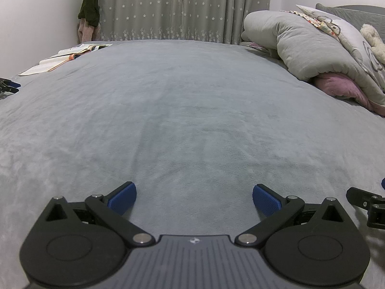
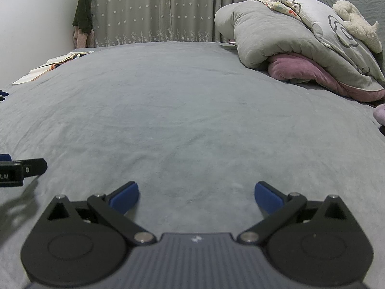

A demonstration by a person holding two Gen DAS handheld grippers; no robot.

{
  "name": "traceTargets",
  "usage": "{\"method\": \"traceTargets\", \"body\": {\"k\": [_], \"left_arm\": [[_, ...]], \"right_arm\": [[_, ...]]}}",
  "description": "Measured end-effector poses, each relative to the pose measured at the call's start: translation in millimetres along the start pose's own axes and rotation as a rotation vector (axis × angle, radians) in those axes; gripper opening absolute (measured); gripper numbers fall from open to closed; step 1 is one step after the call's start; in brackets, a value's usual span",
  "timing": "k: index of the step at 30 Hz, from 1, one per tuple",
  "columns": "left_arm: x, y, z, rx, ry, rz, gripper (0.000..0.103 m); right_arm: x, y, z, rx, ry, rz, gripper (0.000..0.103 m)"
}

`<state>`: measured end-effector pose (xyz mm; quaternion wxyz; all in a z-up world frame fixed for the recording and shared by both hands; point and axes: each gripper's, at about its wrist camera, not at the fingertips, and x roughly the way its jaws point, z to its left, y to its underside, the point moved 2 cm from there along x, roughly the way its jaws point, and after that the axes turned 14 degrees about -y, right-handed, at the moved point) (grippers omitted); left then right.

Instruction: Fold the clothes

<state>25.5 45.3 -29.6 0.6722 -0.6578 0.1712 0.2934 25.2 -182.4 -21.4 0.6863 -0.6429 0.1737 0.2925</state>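
Note:
My left gripper (image 1: 194,198) is open just above the grey bed cover (image 1: 182,110), its blue pads spread wide with nothing between them. My right gripper (image 2: 196,197) is open too, low over the same grey bed cover (image 2: 187,110), and holds nothing. In the left wrist view the right gripper's black finger (image 1: 365,204) shows at the right edge; in the right wrist view the left gripper's finger (image 2: 26,169) shows at the left edge. No loose garment lies on the bed in front of either gripper. A dark green garment (image 1: 89,2) hangs in the far left corner over a pink one.
A rolled grey duvet (image 1: 300,45) over a pink blanket (image 1: 341,89), pillows and a cream plush toy (image 2: 356,24) are piled at the far right. Open books (image 1: 65,57) lie at the far left edge. A star-patterned curtain (image 1: 182,7) hangs behind the bed.

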Motion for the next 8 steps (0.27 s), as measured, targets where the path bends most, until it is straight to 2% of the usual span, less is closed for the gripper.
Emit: {"method": "traceTargets", "body": {"k": [8], "left_arm": [[0.9, -0.9, 0.8, 0.001, 0.0, -0.001, 0.103]], "right_arm": [[0.5, -0.2, 1.0, -0.001, 0.001, 0.0, 0.103]]}}
